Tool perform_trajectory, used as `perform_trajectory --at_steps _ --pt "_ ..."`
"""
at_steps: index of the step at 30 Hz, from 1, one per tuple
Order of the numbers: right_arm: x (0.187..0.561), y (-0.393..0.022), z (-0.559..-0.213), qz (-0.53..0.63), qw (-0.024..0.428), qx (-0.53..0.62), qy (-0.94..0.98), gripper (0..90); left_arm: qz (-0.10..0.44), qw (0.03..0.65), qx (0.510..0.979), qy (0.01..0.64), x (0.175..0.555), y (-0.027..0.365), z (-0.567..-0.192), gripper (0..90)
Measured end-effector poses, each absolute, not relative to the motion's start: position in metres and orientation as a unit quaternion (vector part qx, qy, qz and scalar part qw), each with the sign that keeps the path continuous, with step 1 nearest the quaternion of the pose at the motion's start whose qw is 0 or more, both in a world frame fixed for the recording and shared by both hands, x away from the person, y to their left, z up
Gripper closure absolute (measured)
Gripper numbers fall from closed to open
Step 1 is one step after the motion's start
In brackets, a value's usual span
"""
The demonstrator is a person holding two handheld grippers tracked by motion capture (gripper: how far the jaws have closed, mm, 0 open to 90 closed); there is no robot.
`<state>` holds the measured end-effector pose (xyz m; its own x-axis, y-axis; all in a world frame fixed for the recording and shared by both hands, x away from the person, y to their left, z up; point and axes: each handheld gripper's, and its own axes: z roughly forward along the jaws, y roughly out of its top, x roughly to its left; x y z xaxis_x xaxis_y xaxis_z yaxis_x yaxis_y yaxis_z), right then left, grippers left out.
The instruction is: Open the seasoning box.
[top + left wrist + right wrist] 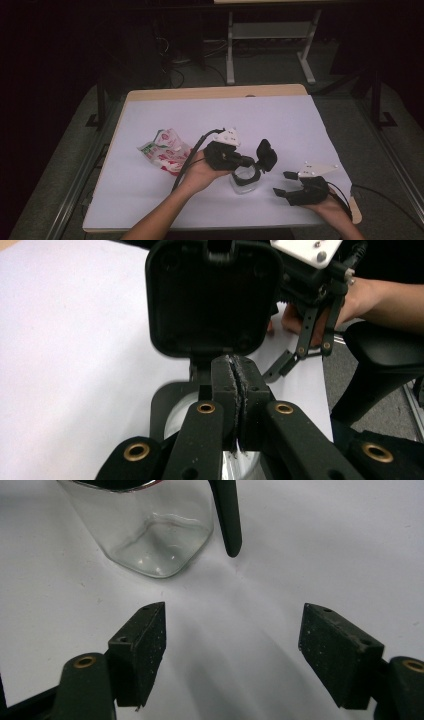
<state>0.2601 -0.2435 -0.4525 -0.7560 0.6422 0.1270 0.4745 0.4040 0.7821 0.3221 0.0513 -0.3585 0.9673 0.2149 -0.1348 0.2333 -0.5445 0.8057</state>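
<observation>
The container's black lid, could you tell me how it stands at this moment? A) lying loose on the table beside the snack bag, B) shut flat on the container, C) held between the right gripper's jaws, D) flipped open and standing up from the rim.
D: the black lid stands upright at its hinge over the clear container, whose mouth is uncovered, while the left gripper is closed at the rim.

Dim room, the floor and far background almost black, while the white table cover (280,120) catches what light there is and reads pale lilac. The high view is soft and grainy. Along the left gripper (235,390), its close jaws are blurred and the black lid (215,295) swallows all detail. In the right gripper view the glass jar (145,535) shows small glints, and faint soft shadows spread over the sheet.
</observation>
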Motion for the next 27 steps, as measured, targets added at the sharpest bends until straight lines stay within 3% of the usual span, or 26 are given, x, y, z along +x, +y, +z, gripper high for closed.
perform_trajectory --at_steps 12,27 --pt "0.26 -0.244 -0.452 0.432 0.102 0.335 0.831 26.7 -0.006 0.46 0.875 0.152 0.31 0.083 -0.367 88.0" --pt "0.26 -0.244 -0.452 0.434 0.101 0.335 0.83 26.7 0.005 0.449 0.872 0.195 0.292 0.126 -0.387 71.2"
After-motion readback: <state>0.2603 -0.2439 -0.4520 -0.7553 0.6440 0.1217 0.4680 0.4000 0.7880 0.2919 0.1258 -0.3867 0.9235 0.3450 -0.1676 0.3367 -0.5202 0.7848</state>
